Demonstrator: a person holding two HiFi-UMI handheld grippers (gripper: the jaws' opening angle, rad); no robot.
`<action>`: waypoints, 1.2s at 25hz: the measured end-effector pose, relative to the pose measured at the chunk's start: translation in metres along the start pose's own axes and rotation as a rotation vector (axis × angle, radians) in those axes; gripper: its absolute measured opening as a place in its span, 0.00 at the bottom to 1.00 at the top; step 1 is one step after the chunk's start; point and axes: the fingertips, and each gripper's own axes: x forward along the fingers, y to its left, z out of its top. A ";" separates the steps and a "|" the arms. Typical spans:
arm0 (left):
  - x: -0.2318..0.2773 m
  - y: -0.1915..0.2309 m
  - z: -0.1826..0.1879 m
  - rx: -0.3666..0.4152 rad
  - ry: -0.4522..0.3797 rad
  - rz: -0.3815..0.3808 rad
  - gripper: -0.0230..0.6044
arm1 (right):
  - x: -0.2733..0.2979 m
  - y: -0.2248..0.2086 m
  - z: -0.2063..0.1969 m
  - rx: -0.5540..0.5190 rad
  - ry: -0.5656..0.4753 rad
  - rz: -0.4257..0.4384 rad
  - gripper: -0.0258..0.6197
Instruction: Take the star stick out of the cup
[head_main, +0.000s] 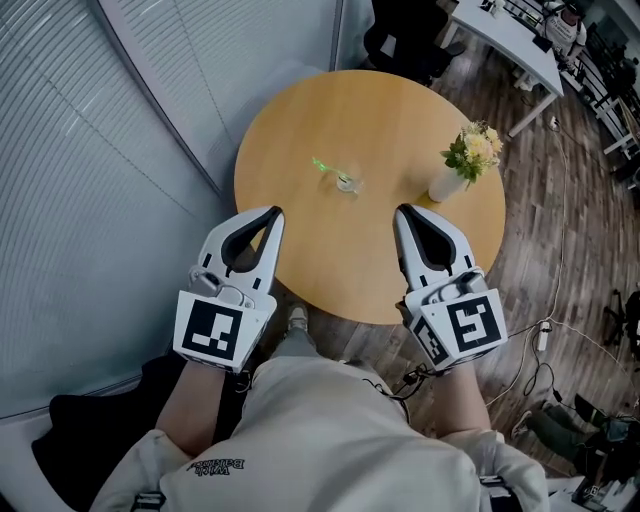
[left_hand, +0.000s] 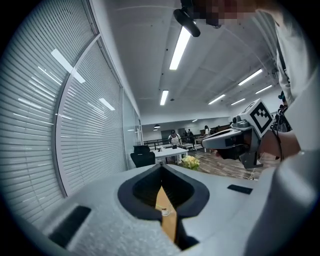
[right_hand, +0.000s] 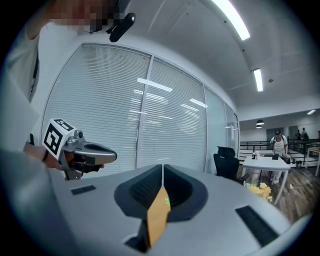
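A small clear cup (head_main: 348, 183) stands near the middle of the round wooden table (head_main: 300, 110). A green star stick (head_main: 322, 165) leans out of it toward the upper left. My left gripper (head_main: 274, 212) hovers over the table's near left edge, jaws shut and empty. My right gripper (head_main: 402, 211) sits level with it on the near right, also shut with nothing held. Both point toward the cup, well short of it. In the left gripper view the cup (left_hand: 163, 211) shows through the slot below the closed tips (left_hand: 161, 167). The right gripper view shows a green glimpse of the stick (right_hand: 165, 202).
A white vase of yellow and white flowers (head_main: 462, 162) stands on the table's right side. Window blinds (head_main: 90, 150) run along the left. A white desk (head_main: 510, 40), chairs and floor cables (head_main: 545, 340) lie beyond the table.
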 end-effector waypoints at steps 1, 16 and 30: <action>0.002 0.004 0.001 -0.001 0.002 -0.009 0.07 | 0.006 0.000 0.002 0.006 0.000 -0.003 0.09; 0.040 0.059 -0.010 -0.013 -0.007 -0.060 0.07 | 0.075 0.000 0.005 -0.007 0.007 -0.037 0.09; 0.056 0.053 -0.011 -0.013 0.041 0.016 0.07 | 0.080 -0.025 -0.008 -0.030 0.028 0.027 0.09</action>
